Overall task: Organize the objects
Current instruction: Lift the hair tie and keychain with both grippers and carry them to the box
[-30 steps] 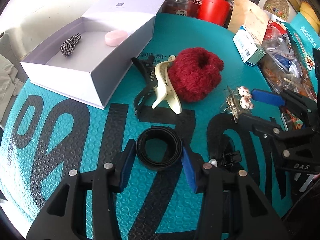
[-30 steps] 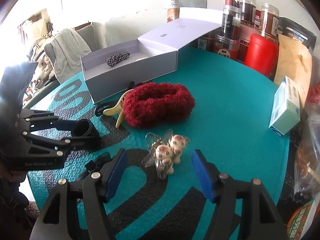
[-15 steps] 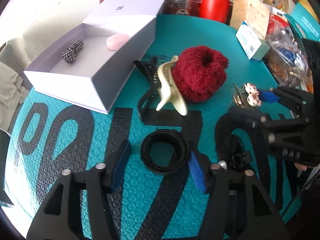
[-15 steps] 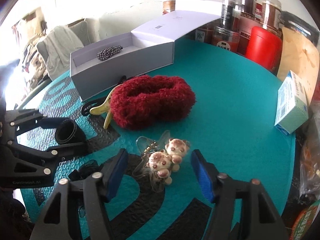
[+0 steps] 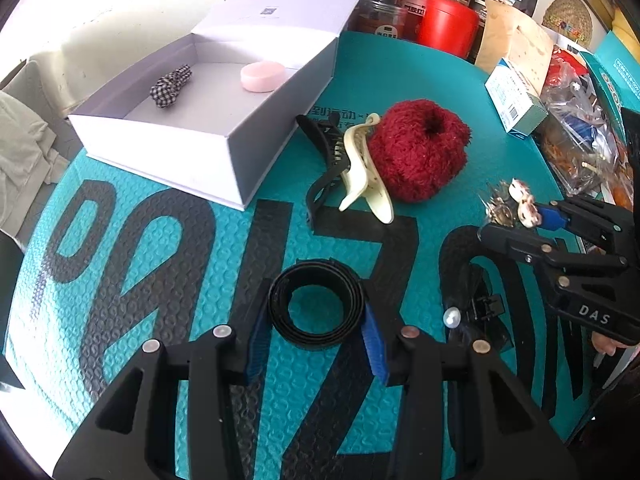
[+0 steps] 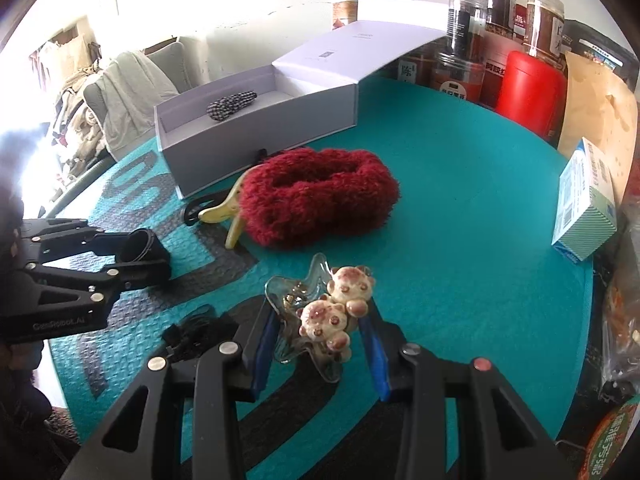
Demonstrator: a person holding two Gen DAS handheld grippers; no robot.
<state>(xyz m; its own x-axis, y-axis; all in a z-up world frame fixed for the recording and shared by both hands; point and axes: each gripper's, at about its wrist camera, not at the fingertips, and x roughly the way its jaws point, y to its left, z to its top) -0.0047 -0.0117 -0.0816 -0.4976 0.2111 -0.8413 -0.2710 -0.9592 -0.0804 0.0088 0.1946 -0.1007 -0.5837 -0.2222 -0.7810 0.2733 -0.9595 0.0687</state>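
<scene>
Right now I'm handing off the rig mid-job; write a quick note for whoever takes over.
Left gripper: fingers around the black coiled band on the mat, closing on it, not lifted.
Right gripper: fingers around the bear charms in clear wrap, not lifted.
Done: checkered scrunchie and pink round case lie in the open white box.
Left: band, charms, red fuzzy scrunchie, cream claw clip, black claw clip, small black clip.

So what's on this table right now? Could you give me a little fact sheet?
surface: teal mat
left gripper: pads flanking black coiled band
right gripper: pads flanking bear charms in clear wrapper
white box: open, holds checkered scrunchie and pink round case
beside box: red fuzzy scrunchie, cream claw clip, black claw clip
</scene>
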